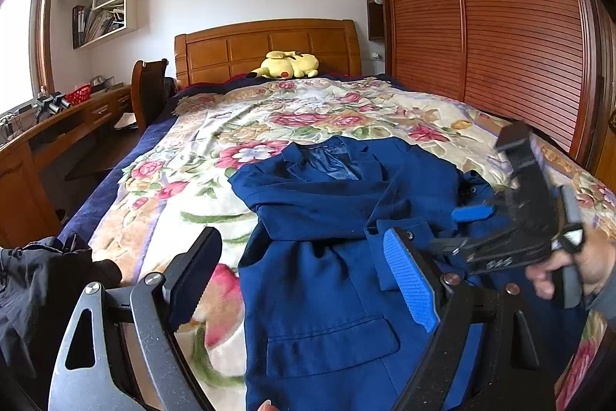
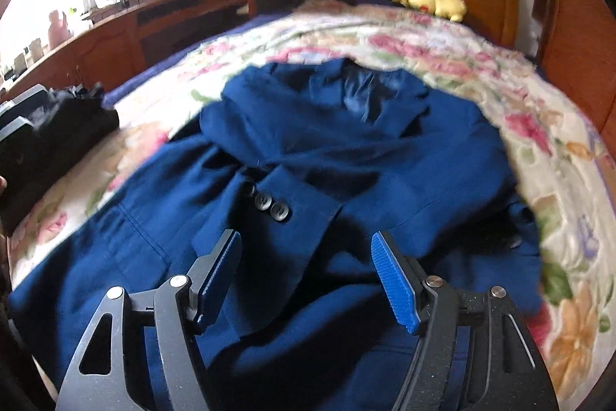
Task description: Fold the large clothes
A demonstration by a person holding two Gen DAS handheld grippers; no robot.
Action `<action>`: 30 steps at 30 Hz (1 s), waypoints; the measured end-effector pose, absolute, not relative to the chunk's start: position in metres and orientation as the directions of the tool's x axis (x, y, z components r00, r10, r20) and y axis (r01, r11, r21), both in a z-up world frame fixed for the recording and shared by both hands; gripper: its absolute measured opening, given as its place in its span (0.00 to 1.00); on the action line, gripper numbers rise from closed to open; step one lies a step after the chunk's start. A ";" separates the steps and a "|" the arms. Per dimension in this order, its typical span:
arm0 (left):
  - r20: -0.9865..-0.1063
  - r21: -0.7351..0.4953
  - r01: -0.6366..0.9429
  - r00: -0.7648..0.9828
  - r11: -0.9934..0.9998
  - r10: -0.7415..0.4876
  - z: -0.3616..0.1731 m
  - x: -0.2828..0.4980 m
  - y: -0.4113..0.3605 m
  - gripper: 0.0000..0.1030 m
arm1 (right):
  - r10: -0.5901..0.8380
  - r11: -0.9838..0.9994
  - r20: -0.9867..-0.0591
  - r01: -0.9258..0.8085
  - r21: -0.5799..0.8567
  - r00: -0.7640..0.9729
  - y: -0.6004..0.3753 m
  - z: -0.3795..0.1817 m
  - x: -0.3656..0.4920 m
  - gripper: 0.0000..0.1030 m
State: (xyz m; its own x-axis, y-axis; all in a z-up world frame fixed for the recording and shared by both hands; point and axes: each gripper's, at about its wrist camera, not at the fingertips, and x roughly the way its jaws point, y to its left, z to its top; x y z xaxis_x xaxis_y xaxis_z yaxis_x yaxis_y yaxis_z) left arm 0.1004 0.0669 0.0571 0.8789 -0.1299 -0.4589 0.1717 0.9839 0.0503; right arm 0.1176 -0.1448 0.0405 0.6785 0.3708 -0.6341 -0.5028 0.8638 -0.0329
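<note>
Overhead, both open hand-held grippers (image 1: 304,280) (image 2: 308,280) above blue jacket (image 1: 327,218) on bed (image 1: 215,126).

The blue jacket (image 2: 346,149) is thick matt cloth, with a shiny smooth lining at the neck and dark glossy buttons (image 2: 269,207) on the sleeve. The flowery blanket (image 1: 238,126) looks soft and fuzzy. The headboard (image 1: 269,45) and the desk (image 1: 73,126) are smooth, shiny wood, and the wardrobe doors (image 1: 481,18) are wood with thin ridges. The yellow toy (image 1: 288,65) is plush. The fingers (image 2: 394,282) have bumpy blue rubber pads on matt black plastic, held by speckled grey metal.
</note>
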 end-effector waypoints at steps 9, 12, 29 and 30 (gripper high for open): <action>-0.460 0.040 0.164 0.879 0.986 -0.128 0.057 0.100 0.071 0.84 | 0.378 0.859 -0.683 -0.513 0.005 0.626 -0.120 0.010 0.166 0.53; -0.461 0.039 0.163 0.878 0.986 -0.127 0.057 0.100 0.072 0.84 | 0.396 0.840 -0.669 -0.543 -0.013 0.629 -0.114 0.009 0.168 0.19; -0.457 0.051 0.103 0.887 0.993 -0.068 0.060 0.080 0.097 0.84 | 0.571 0.751 -0.471 -0.659 -0.032 0.673 -0.057 0.055 0.122 0.08; -0.460 0.046 0.098 0.886 0.994 -0.066 0.059 0.077 0.100 0.84 | 0.575 0.752 -0.474 -0.659 -0.016 0.667 -0.053 0.053 0.125 0.08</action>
State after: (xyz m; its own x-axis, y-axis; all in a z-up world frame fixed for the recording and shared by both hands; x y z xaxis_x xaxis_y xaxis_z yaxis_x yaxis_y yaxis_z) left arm 0.0773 0.1000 0.0585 0.8856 -0.0656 -0.4598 0.0978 0.9941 0.0464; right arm 0.1245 -0.0534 0.0533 0.6671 0.5746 -0.4742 -0.6591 0.7519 -0.0161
